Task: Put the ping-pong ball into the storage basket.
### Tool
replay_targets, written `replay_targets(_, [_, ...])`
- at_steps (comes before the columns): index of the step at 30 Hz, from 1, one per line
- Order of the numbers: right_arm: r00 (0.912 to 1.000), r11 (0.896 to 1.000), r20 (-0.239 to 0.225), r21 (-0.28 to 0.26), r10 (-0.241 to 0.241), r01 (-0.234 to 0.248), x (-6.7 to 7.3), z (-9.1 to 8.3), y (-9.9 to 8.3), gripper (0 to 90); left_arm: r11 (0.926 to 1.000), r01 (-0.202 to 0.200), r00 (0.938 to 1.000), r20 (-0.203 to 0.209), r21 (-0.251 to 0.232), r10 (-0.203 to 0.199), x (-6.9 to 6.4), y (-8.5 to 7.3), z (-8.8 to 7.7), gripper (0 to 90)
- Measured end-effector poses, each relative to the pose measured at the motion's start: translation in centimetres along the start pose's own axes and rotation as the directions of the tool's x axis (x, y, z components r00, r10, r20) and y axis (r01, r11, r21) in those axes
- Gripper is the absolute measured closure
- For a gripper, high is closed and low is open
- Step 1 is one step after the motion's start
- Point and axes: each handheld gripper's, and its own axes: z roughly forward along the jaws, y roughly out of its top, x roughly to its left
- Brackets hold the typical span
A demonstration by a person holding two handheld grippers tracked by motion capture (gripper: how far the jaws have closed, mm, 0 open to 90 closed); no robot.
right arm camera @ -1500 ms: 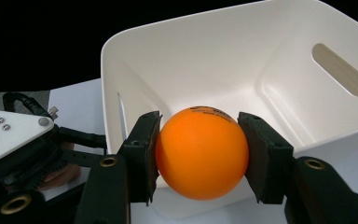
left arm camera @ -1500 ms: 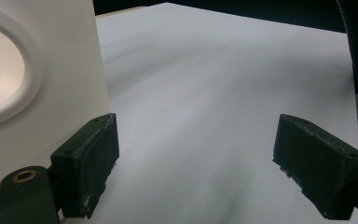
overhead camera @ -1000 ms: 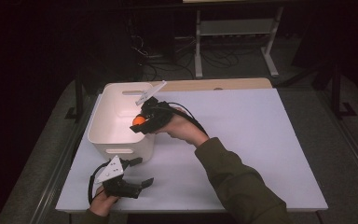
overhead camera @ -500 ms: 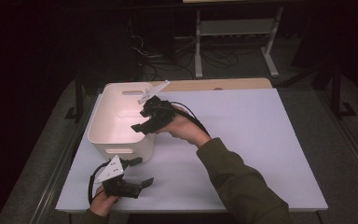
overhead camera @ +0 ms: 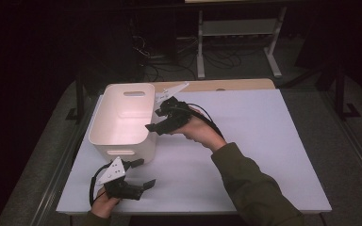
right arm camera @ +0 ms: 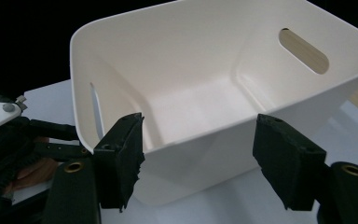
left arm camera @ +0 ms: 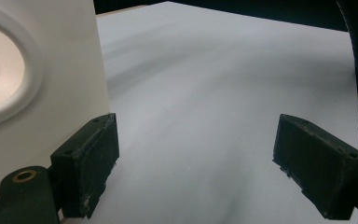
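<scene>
The right gripper (overhead camera: pixel 154 121), its jaws just opening with nothing between them, hovers at the near right rim of the white bin (overhead camera: pixel 122 120) directly ahead, while the left gripper (overhead camera: pixel 141 173) rests open on the counter (overhead camera: pixel 264 141) beside the bin's front wall.

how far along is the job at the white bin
Done, apparently: a second ago the right gripper held a small orange thing over the white bin; its jaws have just been opening and now stand empty beside the rim. In hand: nothing; the left gripper sits open low over the table. Left: confirming the orange thing landed inside; I cannot see it.
</scene>
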Motion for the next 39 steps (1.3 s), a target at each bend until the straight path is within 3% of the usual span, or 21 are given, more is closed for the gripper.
replay_targets(17, [0.9958,0.998,0.073,-0.008,0.056,-0.055,-1.0,-1.8,-3.7,21.5,1.0000,0.001,1.0000,0.004,-0.003,-0.001,0.0,0.0,0.0,14.1])
replay_targets(39, [0.9884,0.997,0.127,-0.002,0.083,-0.083,-1.1,-1.5,-7.7,13.6,1.0000,0.001,1.0000,0.004,-0.003,-0.001,0.0,0.0,0.0,14.1])
